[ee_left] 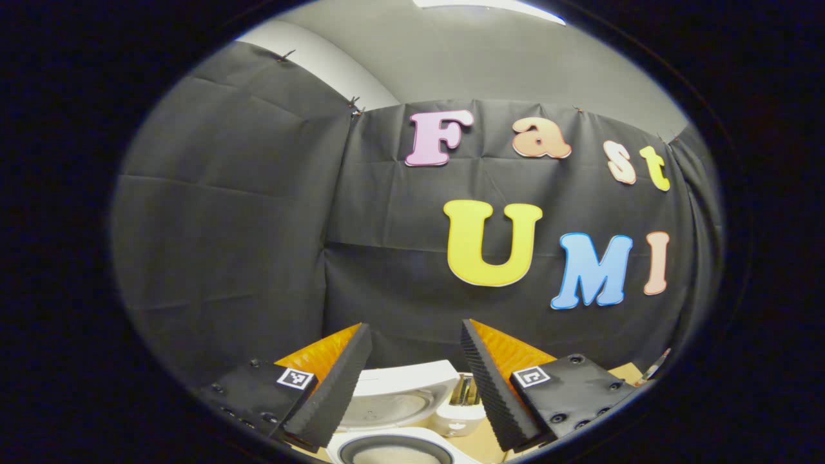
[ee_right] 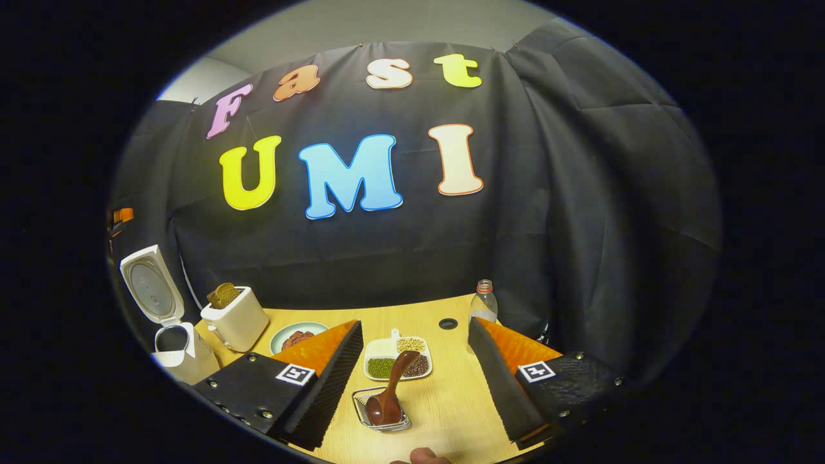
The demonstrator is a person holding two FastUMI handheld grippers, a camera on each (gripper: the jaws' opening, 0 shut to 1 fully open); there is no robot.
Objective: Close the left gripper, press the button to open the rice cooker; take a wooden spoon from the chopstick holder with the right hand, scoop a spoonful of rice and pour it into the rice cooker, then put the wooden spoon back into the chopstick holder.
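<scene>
Right gripper view: the right gripper (ee_right: 416,361) is spread wide, nothing held. A glossy brown wooden spoon (ee_right: 388,394) is seen straight ahead between the fingers, bowl down in a wire-mesh chopstick holder (ee_right: 381,414), handle leaning up and away. The white rice cooker (ee_right: 169,322) stands open, far left. The left gripper (ee_left: 416,361) is also held apart, empty, above the cooker.

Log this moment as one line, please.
rice cooker: lid open | wooden spoon: in wire holder | left gripper: open | right gripper: open, empty
</scene>
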